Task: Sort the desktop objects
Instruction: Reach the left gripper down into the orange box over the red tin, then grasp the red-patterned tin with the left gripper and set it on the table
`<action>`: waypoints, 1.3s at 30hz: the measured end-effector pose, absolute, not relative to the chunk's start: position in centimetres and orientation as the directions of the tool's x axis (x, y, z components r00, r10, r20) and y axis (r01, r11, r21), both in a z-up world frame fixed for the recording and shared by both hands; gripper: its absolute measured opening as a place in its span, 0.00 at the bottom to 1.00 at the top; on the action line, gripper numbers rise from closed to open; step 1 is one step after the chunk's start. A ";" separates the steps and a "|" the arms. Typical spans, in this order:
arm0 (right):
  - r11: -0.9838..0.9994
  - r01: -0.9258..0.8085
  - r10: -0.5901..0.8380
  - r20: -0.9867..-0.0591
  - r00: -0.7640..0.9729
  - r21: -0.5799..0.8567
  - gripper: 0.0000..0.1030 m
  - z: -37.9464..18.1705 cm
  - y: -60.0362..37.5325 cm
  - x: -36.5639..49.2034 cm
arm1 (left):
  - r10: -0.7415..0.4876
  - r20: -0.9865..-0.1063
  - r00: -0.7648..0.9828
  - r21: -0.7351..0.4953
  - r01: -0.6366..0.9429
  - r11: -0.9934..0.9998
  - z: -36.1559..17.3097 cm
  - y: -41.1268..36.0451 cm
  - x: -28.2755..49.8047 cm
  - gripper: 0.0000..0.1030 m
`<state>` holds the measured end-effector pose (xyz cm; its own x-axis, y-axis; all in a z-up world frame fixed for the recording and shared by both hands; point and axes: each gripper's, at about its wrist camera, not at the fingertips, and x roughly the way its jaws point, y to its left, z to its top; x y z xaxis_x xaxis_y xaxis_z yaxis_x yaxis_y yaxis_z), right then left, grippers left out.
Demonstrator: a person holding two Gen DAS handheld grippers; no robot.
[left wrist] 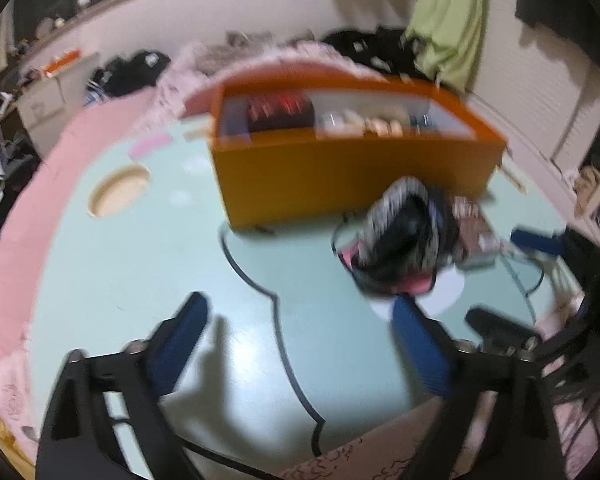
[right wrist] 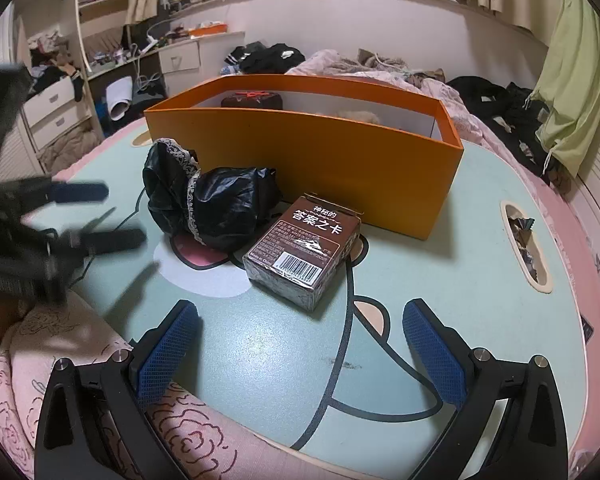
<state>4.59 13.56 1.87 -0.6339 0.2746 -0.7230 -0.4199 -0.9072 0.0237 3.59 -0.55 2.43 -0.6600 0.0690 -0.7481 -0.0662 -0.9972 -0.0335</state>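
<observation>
The brown card box point(right wrist: 306, 246) lies flat on the pale green tabletop point(right wrist: 260, 360), just in front of the orange bin point(right wrist: 300, 156) and touching the black lace-trimmed cloth bundle point(right wrist: 216, 208) on its left. Both are still outside the bin, which already holds a dark red item and some pale things, so the sorting looks partly done.

The right gripper point(right wrist: 300, 348) hovers above the table short of the card box, its blue pads spread wide with nothing between them. The left gripper point(left wrist: 300, 344) is also open and empty; its view is blurred, but bare tabletop shows between its fingers, and the cloth bundle point(left wrist: 400, 236) lies just ahead of its right finger.

The step in hand appears to be reaching for one of these two items. For the card box, the right gripper would do best to come forward and down so the pads straddle its two long sides, closing squarely to keep the slick wrapped surface from twisting. It should lift clear of the bin's front wall before moving over it. The cloth is soft and loose, so the left gripper should pinch deep into its bulk, not at the lace edge, and keep clear of the right gripper's path, since the two work close together.
</observation>
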 end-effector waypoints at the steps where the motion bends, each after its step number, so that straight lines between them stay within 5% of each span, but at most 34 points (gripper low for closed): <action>1: -0.907 -0.420 0.276 -0.722 -0.635 0.023 0.99 2.0 13.2 4.7 | 0.072 -0.731 -0.679 -0.031 -0.073 -0.997 3.5 -0.6 3.4 0.76; 5: -0.907 -0.421 0.276 -0.722 -0.635 0.023 0.99 2.0 13.2 4.7 | 0.125 -0.711 -0.692 -0.064 -0.113 -0.992 7.3 -1.0 0.3 0.61; 13: -0.906 -0.422 0.277 -0.722 -0.635 0.024 0.99 2.0 13.2 4.8 | 0.109 -0.845 -0.523 -0.097 -0.050 -0.994 8.5 -0.9 -11.8 0.61; 21: -0.906 -0.423 0.279 -0.719 -0.636 0.023 0.99 2.1 13.0 5.0 | -0.059 -0.905 -0.422 0.047 0.038 -0.998 4.7 0.1 -17.1 0.61; 30: -0.905 -0.425 0.281 -0.719 -0.636 0.023 0.99 2.2 12.9 4.9 | -0.019 -0.889 -0.458 0.031 -0.019 -0.999 4.3 1.1 -16.5 0.60; 39: -0.904 -0.427 0.282 -0.719 -0.636 0.023 0.99 2.2 12.8 4.7 | 0.168 -0.751 -0.639 -0.103 -0.139 -0.985 10.6 -0.3 -5.8 0.60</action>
